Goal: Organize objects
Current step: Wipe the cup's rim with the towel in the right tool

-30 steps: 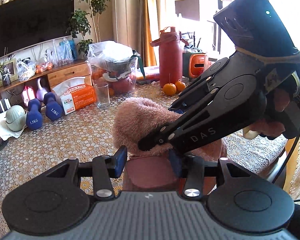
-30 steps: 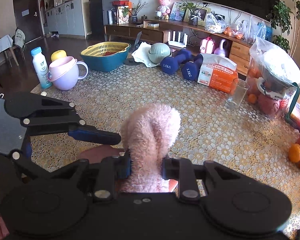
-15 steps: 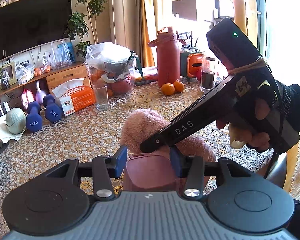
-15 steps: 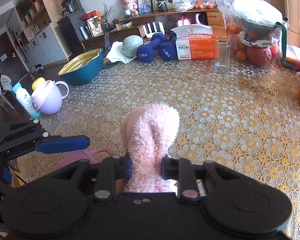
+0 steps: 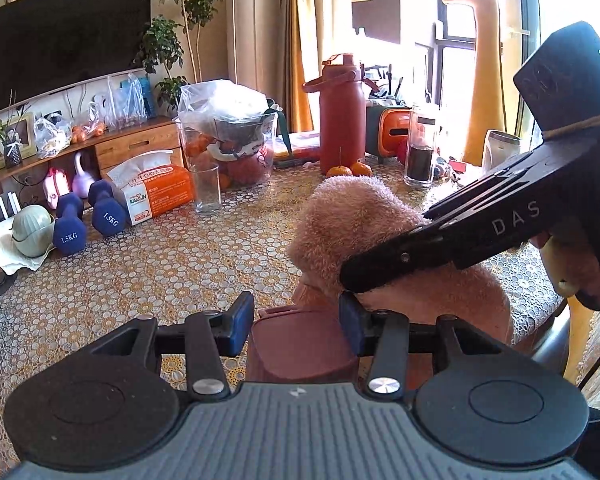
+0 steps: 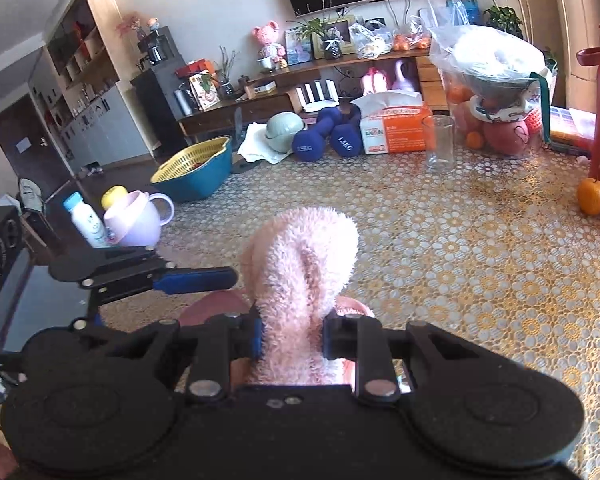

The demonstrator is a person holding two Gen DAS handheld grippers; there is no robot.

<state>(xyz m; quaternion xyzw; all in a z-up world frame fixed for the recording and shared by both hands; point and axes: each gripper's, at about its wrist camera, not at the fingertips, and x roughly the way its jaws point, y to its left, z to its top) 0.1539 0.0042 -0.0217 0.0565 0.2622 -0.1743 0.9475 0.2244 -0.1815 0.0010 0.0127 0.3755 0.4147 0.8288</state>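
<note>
Left wrist view: the left tongs [image 5: 296, 326] are seen clamped on a dusty-pink slipper sole [image 5: 300, 344], held low over the lace-covered surface [image 5: 172, 264]. The fluffy pink slipper upper [image 5: 352, 220] rises just beyond them. Compared with a second ago, the right tongs [image 5: 346, 280] have been swung out to the side and now bite the fluff from the right, so more of the upper is exposed and the drinking glass [image 5: 207, 190] stands clear, well beyond the slipper to its left.

Right wrist view: the right tongs [image 6: 290, 336] are closed on the fluffy pink slipper upper [image 6: 300, 264], the pile bulging up between the pads. The left tongs [image 6: 204, 280] lie just left of the slipper. The scene has been rolled and shifted since half a second ago, while the slipper has kept its place between the pads. It is judged that the slipper is being turned or opened by both grips rather than set down; no destination for it can yet be told.
</note>
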